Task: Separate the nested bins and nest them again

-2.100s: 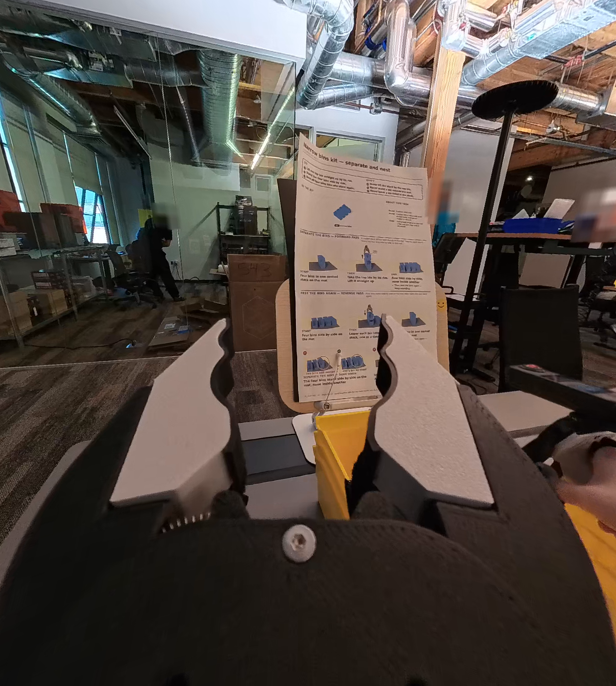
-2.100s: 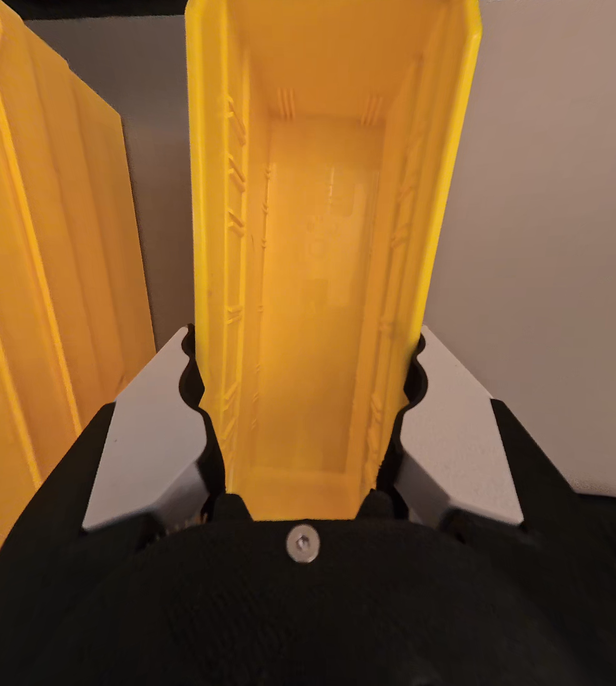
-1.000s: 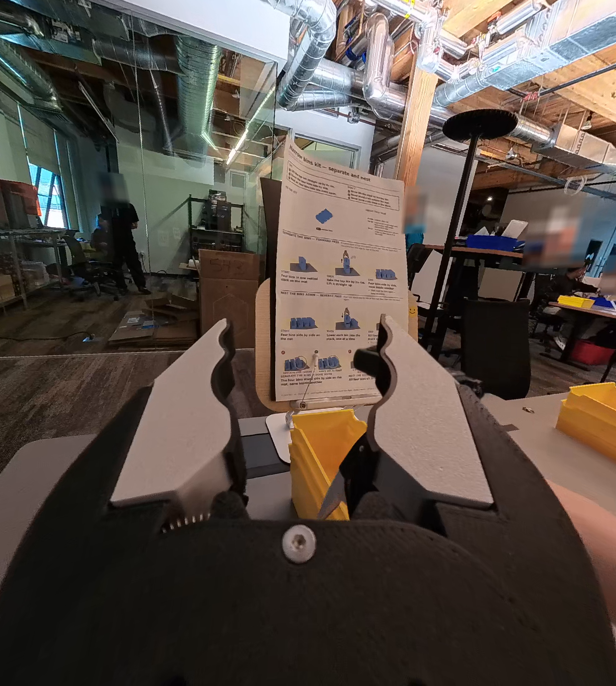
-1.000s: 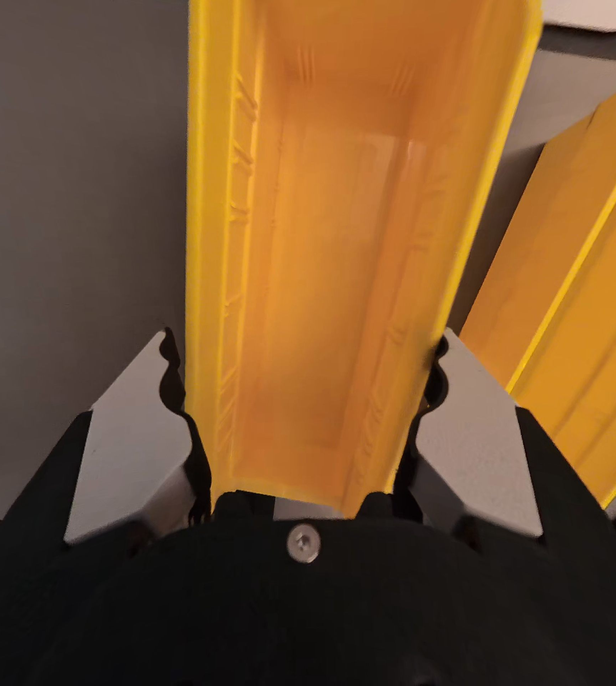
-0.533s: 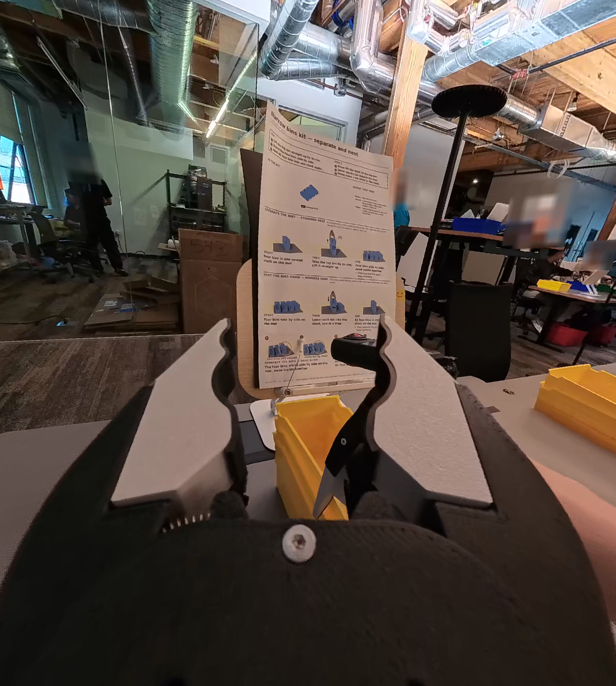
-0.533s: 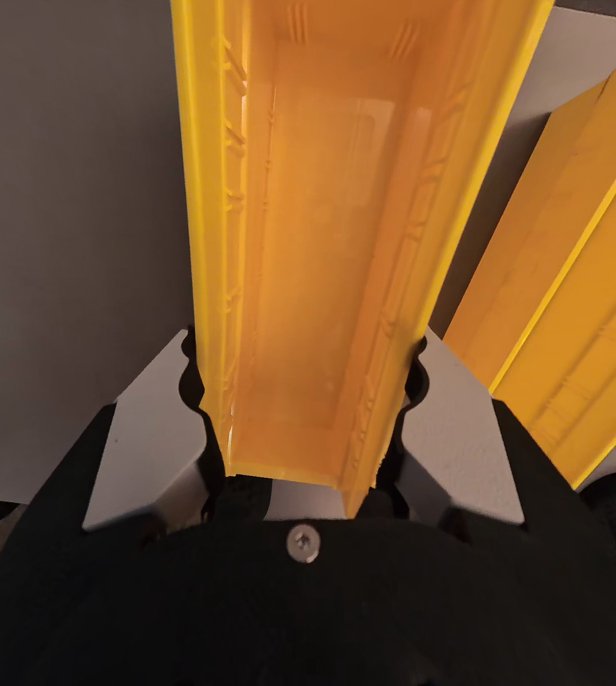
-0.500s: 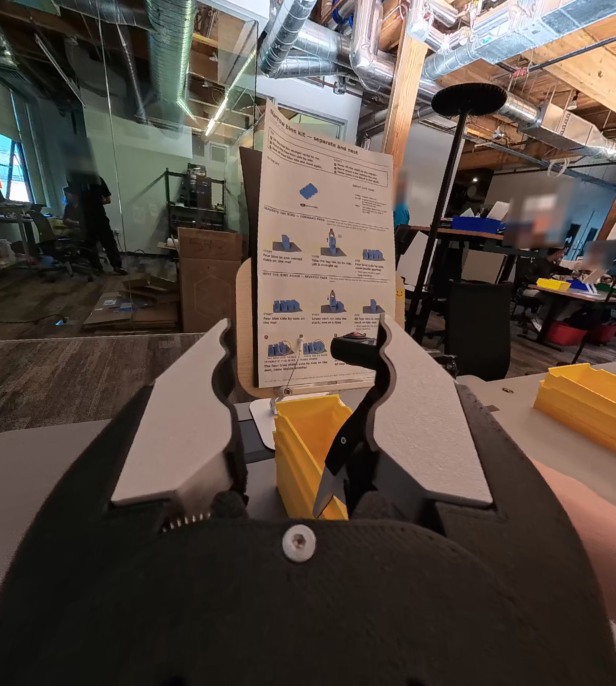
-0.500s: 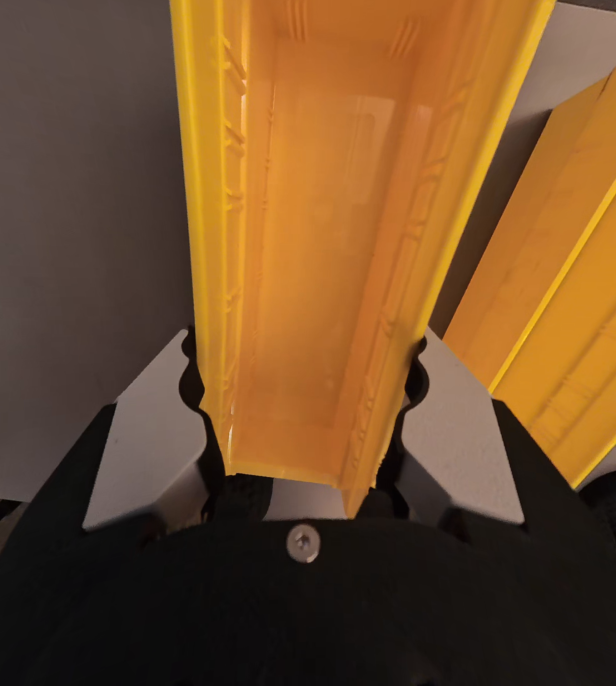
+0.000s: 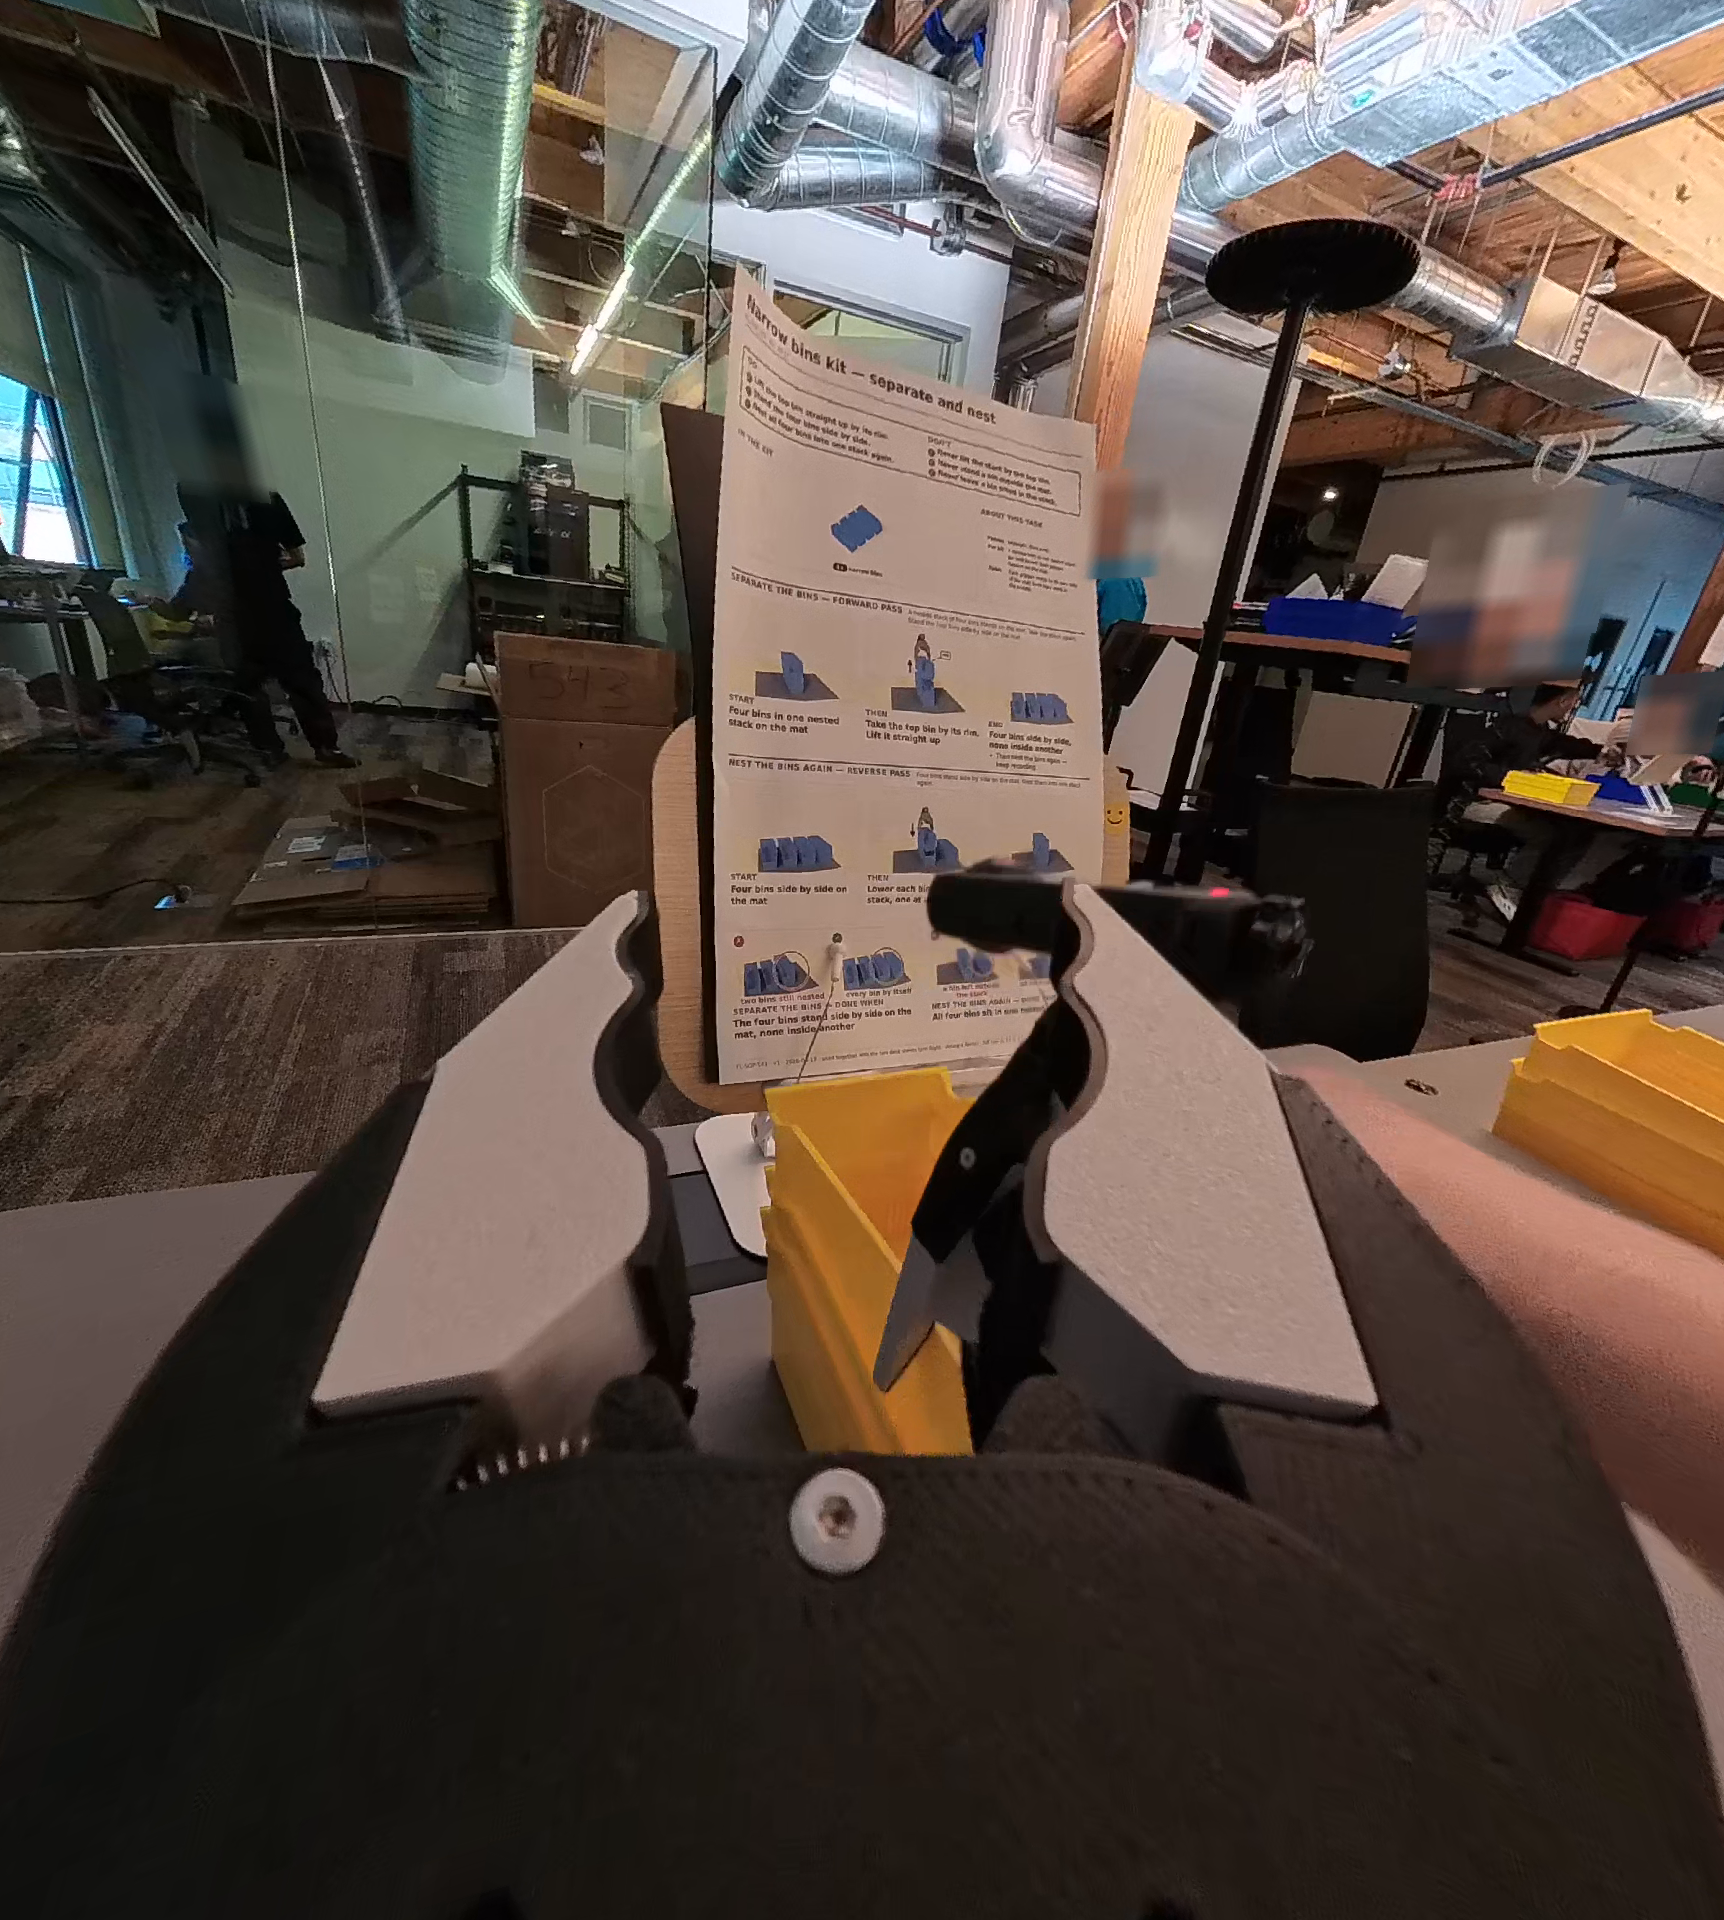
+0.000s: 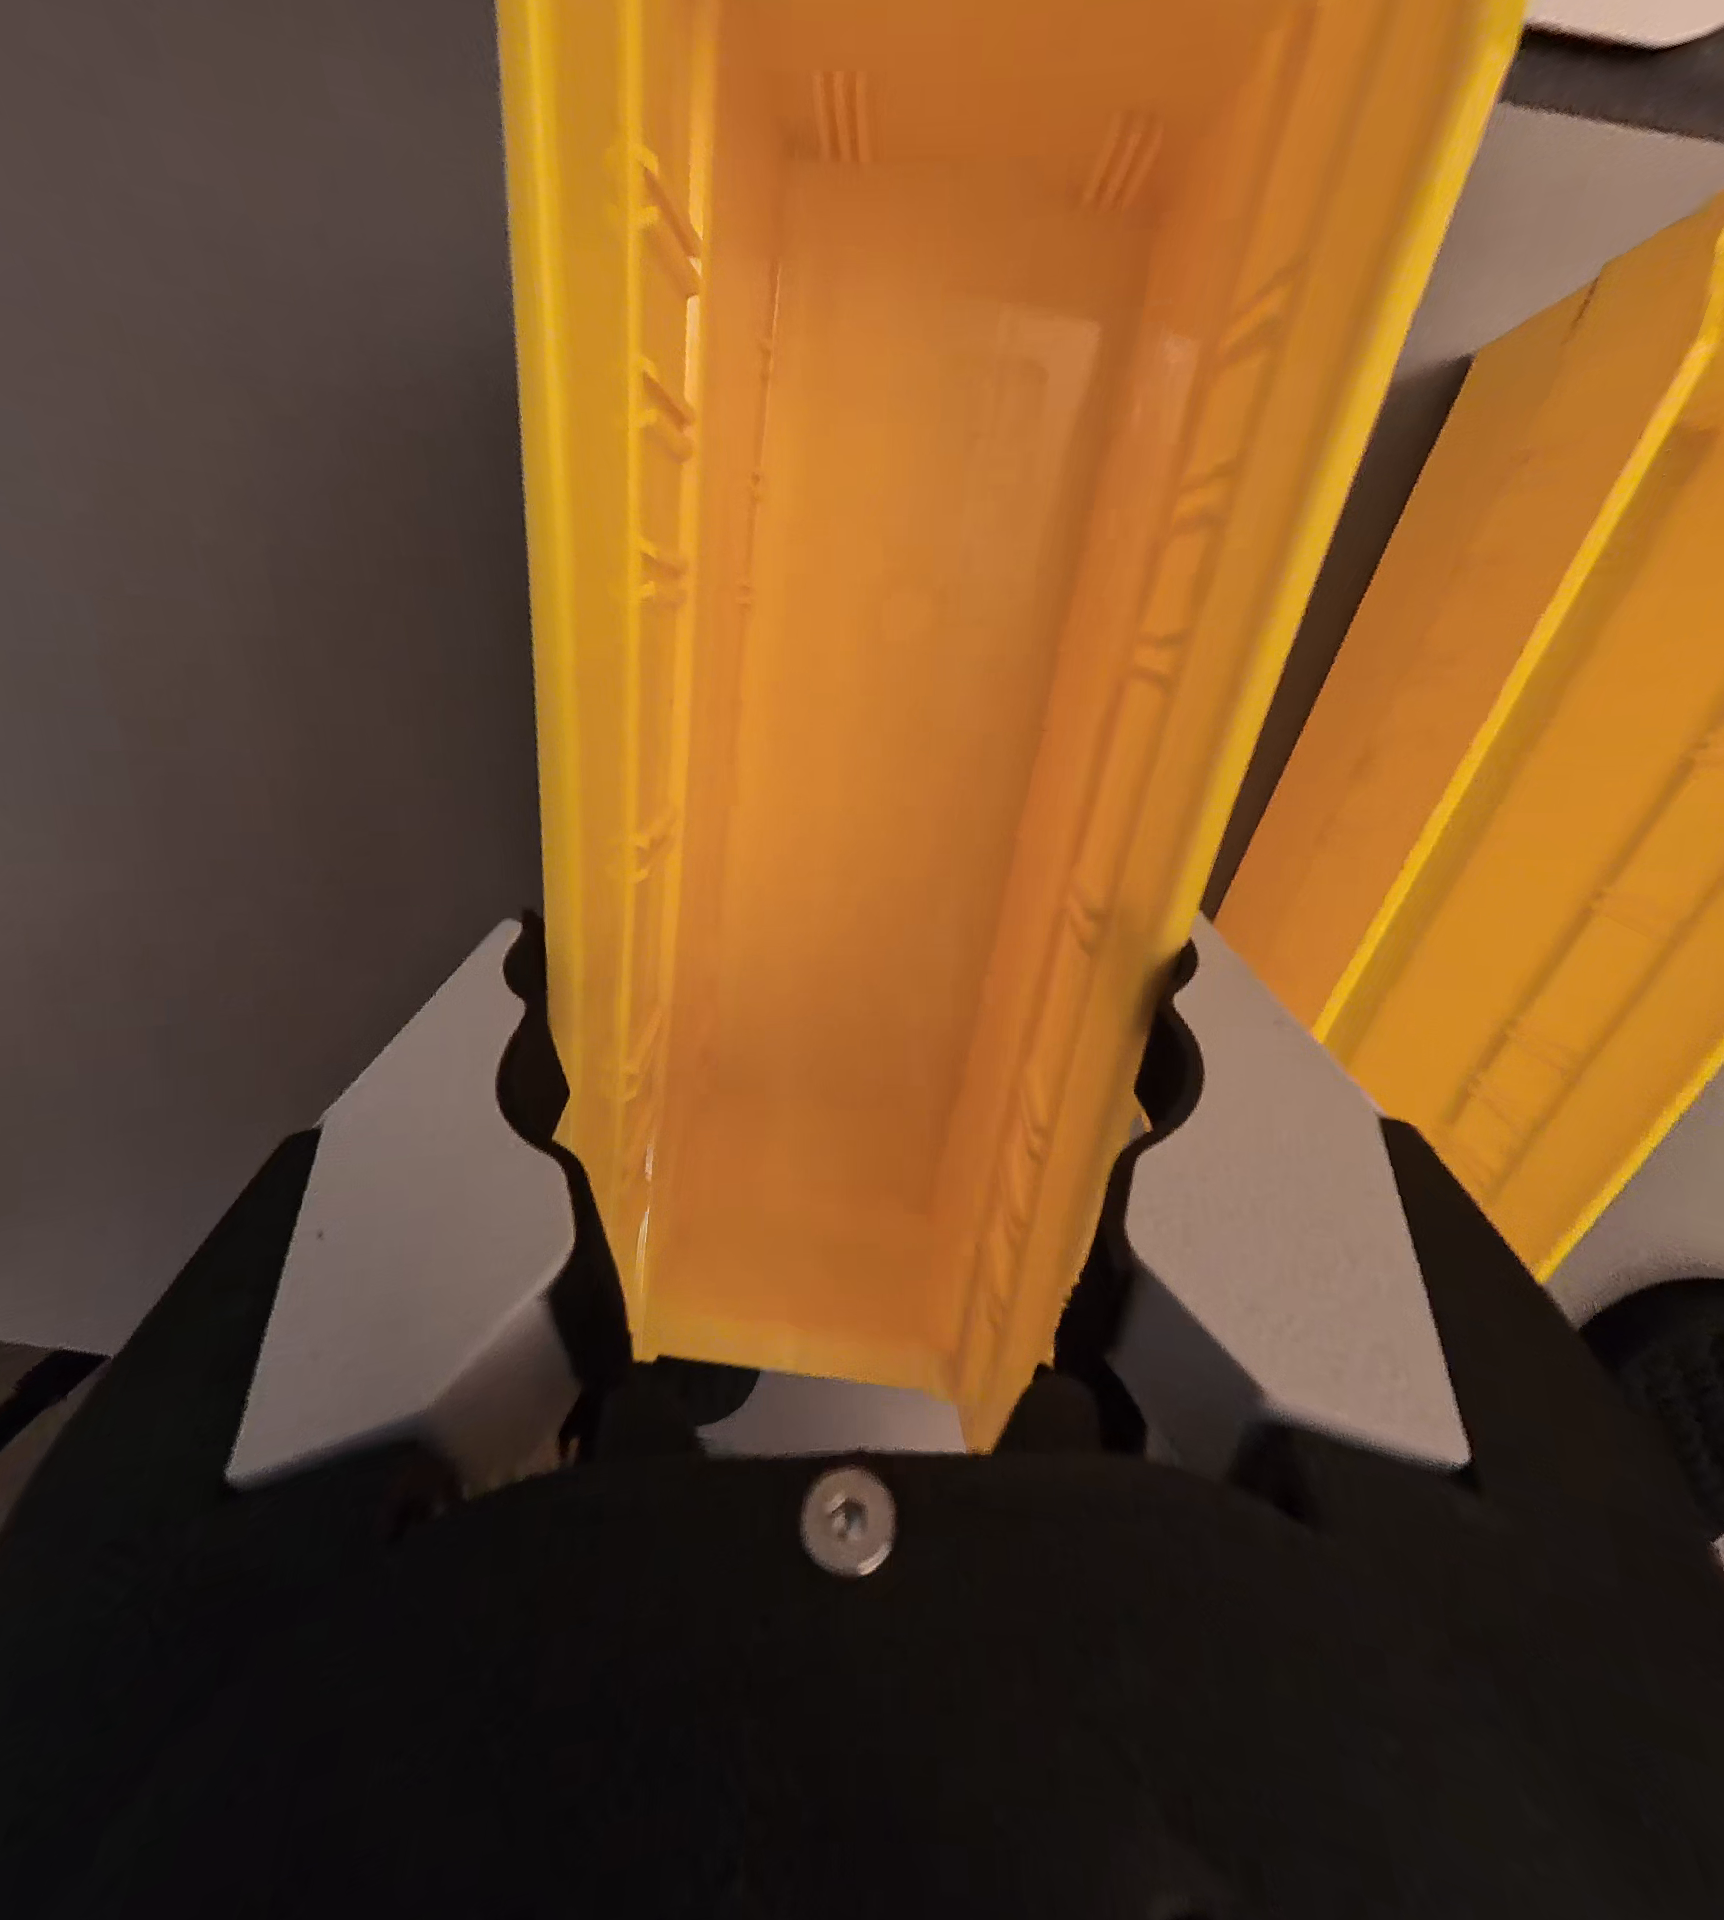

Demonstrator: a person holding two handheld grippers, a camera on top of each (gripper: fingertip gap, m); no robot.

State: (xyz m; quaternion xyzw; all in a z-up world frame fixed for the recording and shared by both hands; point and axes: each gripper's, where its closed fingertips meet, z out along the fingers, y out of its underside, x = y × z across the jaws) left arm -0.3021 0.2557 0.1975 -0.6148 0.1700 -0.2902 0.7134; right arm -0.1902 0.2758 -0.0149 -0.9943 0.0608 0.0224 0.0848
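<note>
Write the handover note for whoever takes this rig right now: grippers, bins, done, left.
Right gripper: shut on one yellow bin, pads pressing its two long walls near the end; the bin looks tilted.
Left gripper: open, holding nothing, raised and facing the instruction sheet.
Other bins: a nested yellow stack lies on the grey table, to the right of the held bin and apart from it.
Done: at least one bin is out of the stack.
Left: set this bin down, pull the rest apart side by side, then nest them all again. How many remain nested cannot be told.
</note>
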